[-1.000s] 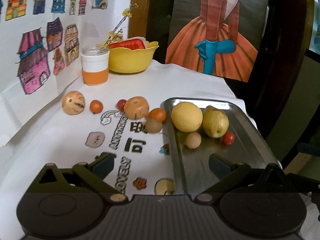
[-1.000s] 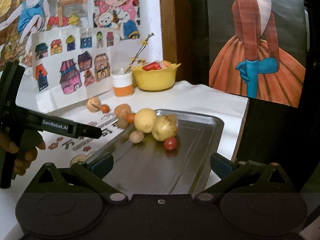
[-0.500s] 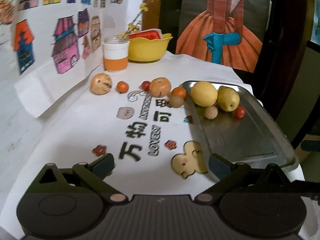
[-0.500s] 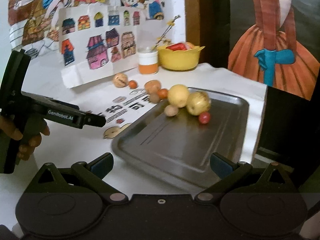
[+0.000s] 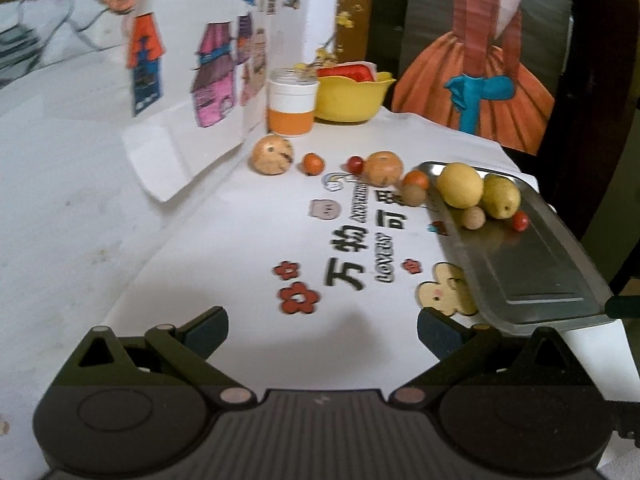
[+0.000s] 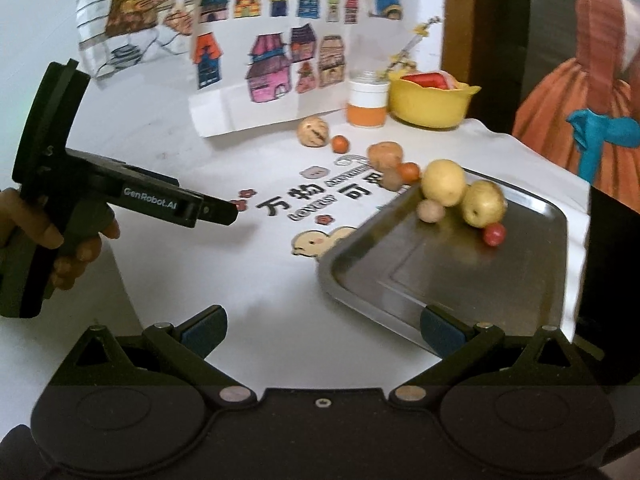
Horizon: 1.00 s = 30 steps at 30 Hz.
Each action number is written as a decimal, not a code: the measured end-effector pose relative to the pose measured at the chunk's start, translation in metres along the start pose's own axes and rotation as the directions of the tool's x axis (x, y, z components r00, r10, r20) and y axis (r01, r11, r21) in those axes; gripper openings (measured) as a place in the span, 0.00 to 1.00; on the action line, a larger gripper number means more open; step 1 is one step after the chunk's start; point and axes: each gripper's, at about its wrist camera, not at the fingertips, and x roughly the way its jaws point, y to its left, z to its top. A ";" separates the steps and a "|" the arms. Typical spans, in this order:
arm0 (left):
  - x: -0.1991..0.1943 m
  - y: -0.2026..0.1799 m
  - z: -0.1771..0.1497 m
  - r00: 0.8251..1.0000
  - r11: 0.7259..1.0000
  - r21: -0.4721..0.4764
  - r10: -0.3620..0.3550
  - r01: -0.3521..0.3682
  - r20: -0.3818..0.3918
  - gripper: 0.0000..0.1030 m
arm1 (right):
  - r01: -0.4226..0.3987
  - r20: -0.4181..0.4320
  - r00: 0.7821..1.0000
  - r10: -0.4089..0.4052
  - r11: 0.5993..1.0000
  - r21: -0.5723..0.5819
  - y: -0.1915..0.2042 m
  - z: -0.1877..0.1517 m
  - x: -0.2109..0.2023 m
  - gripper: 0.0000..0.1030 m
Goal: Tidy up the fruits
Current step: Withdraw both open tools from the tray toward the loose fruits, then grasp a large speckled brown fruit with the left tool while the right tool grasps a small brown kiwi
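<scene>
Steel tray: holds four fruits at its far end, the collection point.
Loose fruits: six on the tablecloth, just left of the tray, awaiting transfer.
Left gripper: jaws spread, empty, low over the cloth.
Right gripper: jaws spread, empty, near tray edge.

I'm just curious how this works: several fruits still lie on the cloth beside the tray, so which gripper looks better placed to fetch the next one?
Probably the left gripper: it is open, facing the loose fruits.
</scene>
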 end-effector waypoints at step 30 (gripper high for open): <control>0.034 0.052 0.027 0.997 0.993 -0.096 0.073 -0.072 0.005 0.99 | -0.032 0.057 0.998 0.040 0.990 -0.136 0.022 0.066 0.071 0.99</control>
